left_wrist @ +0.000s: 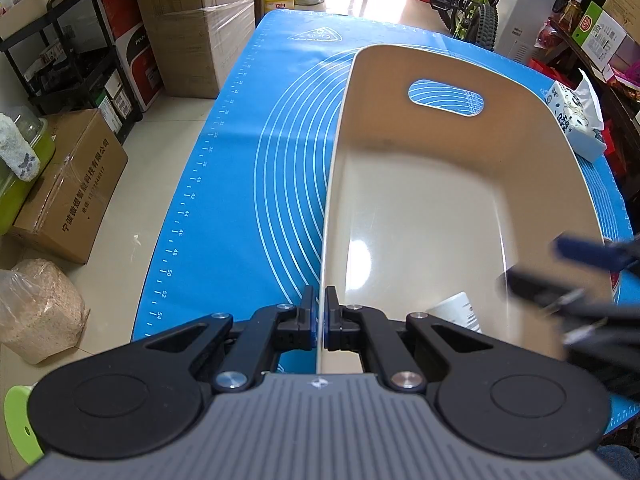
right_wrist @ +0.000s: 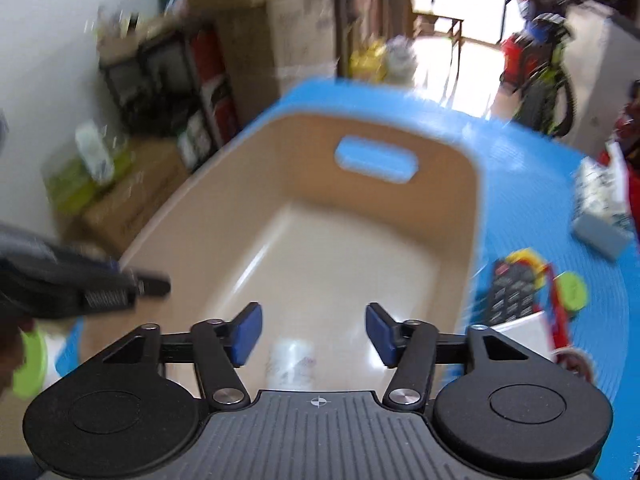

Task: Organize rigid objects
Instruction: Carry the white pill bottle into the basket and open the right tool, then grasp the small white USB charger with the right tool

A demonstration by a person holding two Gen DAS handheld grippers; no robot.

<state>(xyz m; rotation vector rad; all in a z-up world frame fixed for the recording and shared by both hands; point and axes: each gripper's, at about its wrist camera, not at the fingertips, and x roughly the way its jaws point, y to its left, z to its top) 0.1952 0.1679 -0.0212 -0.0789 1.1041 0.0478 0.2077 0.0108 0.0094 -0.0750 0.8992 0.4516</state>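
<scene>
A beige plastic bin (left_wrist: 440, 152) with a handle slot stands on the blue mat (left_wrist: 248, 200). My left gripper (left_wrist: 319, 300) is shut on the bin's left wall, one pad on each side of the rim. My right gripper (right_wrist: 314, 334) hangs open over the near end of the bin (right_wrist: 440, 200), nothing between its blue pads. Below it a small white container with print (right_wrist: 292, 364) lies on the bin floor, also visible as a white container (left_wrist: 460, 312) in the left wrist view. The right gripper (left_wrist: 540, 266) shows blurred at that view's right edge.
On the mat right of the bin lie a black keypad toy (right_wrist: 512, 292), a green disc (right_wrist: 572, 290), a white box (right_wrist: 524, 332) and a tissue pack (right_wrist: 600, 208). Cardboard boxes (left_wrist: 68, 188) and a black shelf (left_wrist: 72, 40) stand on the floor to the left.
</scene>
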